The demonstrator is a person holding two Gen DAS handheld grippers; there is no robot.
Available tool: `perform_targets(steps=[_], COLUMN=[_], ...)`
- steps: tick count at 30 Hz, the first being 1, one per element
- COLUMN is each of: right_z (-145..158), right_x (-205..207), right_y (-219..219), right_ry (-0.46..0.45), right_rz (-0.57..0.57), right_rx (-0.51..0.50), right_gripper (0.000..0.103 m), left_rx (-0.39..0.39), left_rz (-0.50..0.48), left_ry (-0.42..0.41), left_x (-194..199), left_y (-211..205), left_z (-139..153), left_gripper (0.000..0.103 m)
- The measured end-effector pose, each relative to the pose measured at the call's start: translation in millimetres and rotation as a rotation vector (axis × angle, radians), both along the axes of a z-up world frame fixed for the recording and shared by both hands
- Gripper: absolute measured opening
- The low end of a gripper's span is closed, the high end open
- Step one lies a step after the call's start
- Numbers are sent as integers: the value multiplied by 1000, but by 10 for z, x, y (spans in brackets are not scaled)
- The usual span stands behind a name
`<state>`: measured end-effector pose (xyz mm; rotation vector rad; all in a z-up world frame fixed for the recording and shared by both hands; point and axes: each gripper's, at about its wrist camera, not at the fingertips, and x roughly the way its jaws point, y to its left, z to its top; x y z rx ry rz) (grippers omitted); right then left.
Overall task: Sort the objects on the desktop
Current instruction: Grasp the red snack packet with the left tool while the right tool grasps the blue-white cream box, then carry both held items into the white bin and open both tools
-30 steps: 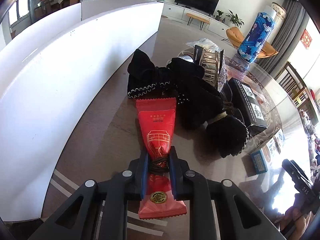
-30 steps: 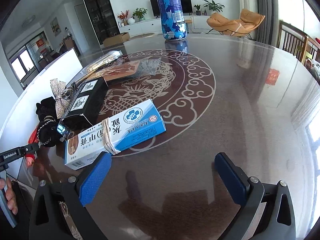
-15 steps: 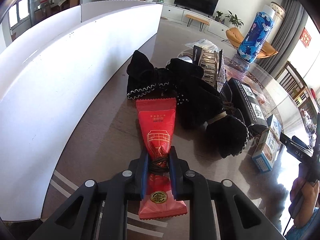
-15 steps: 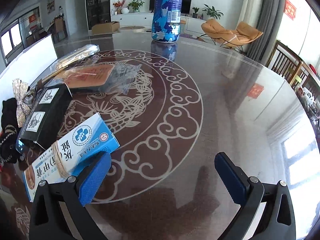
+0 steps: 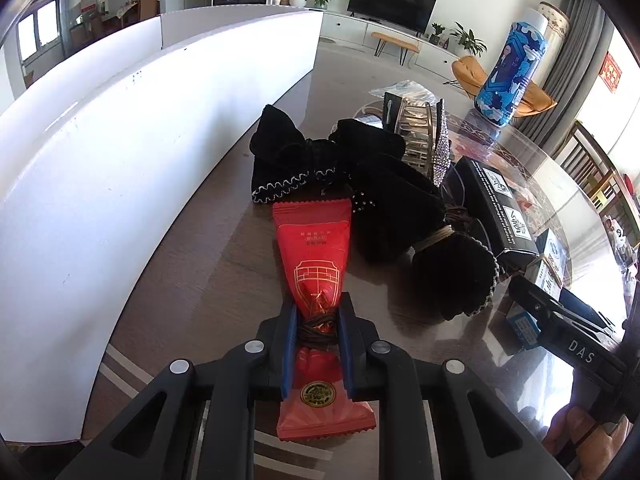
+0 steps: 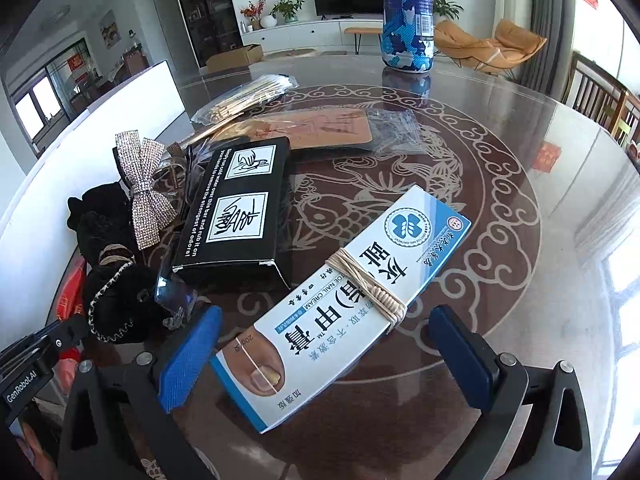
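The left gripper (image 5: 318,326) is being held pressed together on a red snack packet (image 5: 314,256), which is being pinched at its narrow waist, where a dark band is wound around it. The packet's wide end is lying ahead of the fingertips on the table (image 5: 188,280), while its sealed end with a round gold sticker is sticking back between the fingers. Just ahead of the packet, and touching its far edge, a black velvet bow (image 5: 286,160) with silver zigzag trim is lying. Ahead and to the right of the gripper, a second black velvet piece (image 5: 424,240) tied with a gold cord is resting, and beyond it a black box (image 5: 496,204) with white labels. A white board (image 5: 120,152) is standing along the left of the gripper.

The right gripper (image 6: 324,354) is being held spread wide, with its blue pads on either side of the near end of a white and blue ointment box (image 6: 344,300). The box is lying flat on the table (image 6: 560,240), angled away ahead and to the right, with a cream cord wrapped around its middle. Whether the left pad is touching the box cannot be told; the right pad is standing apart from it. Ahead and to the left of this gripper the black box (image 6: 236,208) is lying, with a rhinestone bow (image 6: 146,188) further left. Far ahead, a blue patterned bottle (image 6: 406,16) is standing upright.
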<state>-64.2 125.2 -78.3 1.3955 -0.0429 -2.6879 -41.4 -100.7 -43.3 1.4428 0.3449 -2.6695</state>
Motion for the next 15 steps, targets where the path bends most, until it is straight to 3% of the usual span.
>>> perform_targets(steps=[1, 2, 4, 5, 8, 12, 15], right_z=[1, 12, 34, 40, 46, 62, 65], right_x=[12, 39, 86, 107, 212, 444, 509], right_y=[11, 26, 91, 159, 394, 760, 931], right_ry=[16, 35, 59, 59, 55, 45, 32], right_rz=[11, 19, 48, 62, 99, 119, 133], right_rx=[11, 41, 84, 75, 84, 99, 100], right_gripper=[94, 74, 51, 44, 44, 44, 47], left_rx=[-8, -11, -9, -8, 27, 148, 154], left_rz=[-1, -4, -16, -25, -73, -131, -127], left_ry=[-1, -1, 0, 0, -1, -32, -59], left_x=[-2, -12, -10, -16, -11, 64, 90], left_y=[11, 26, 42, 60, 124, 190, 223], left_z=[0, -4, -2, -2, 0, -4, -1], left_gripper=[18, 18, 18, 18, 18, 18, 19])
